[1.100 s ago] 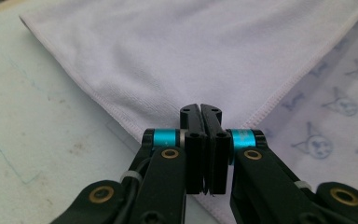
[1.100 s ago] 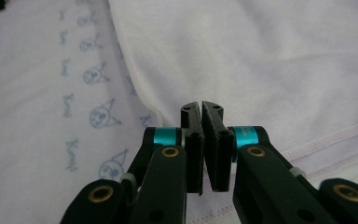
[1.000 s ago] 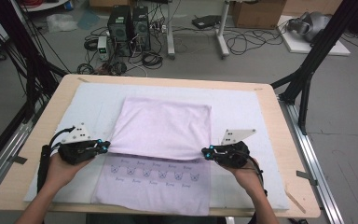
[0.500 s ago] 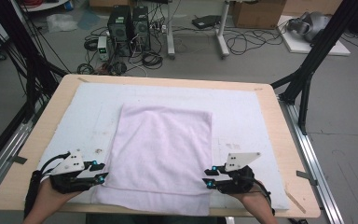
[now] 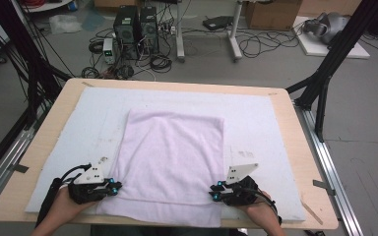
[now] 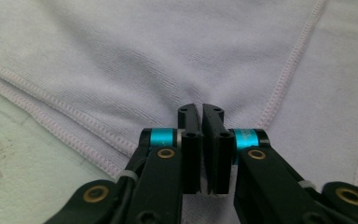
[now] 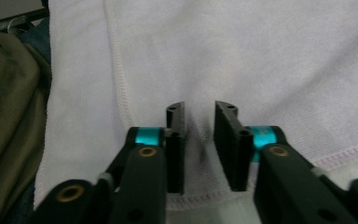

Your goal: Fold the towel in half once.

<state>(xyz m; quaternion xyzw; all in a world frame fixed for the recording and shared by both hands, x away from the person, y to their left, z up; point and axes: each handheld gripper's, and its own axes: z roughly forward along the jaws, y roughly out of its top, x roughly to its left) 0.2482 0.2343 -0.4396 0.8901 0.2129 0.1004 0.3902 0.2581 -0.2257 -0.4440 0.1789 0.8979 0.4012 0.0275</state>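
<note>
Pinching the lilac towel (image 5: 172, 162) on the counter's white mat (image 5: 256, 118), my left tool (image 6: 201, 112) has just clamped shut on its near-left edge; my right tool (image 7: 200, 109), closing at its near-right edge, seemingly stands slightly open astride cloth.

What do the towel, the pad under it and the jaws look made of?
Towel: soft woven or knit cloth, pale lilac, matte, with fine ribbing and stitched hems. Pad: probably foam or felt, white, matte, slightly stained. Jaws: black, smooth, likely hard plastic, though metal cannot be ruled out.
</note>
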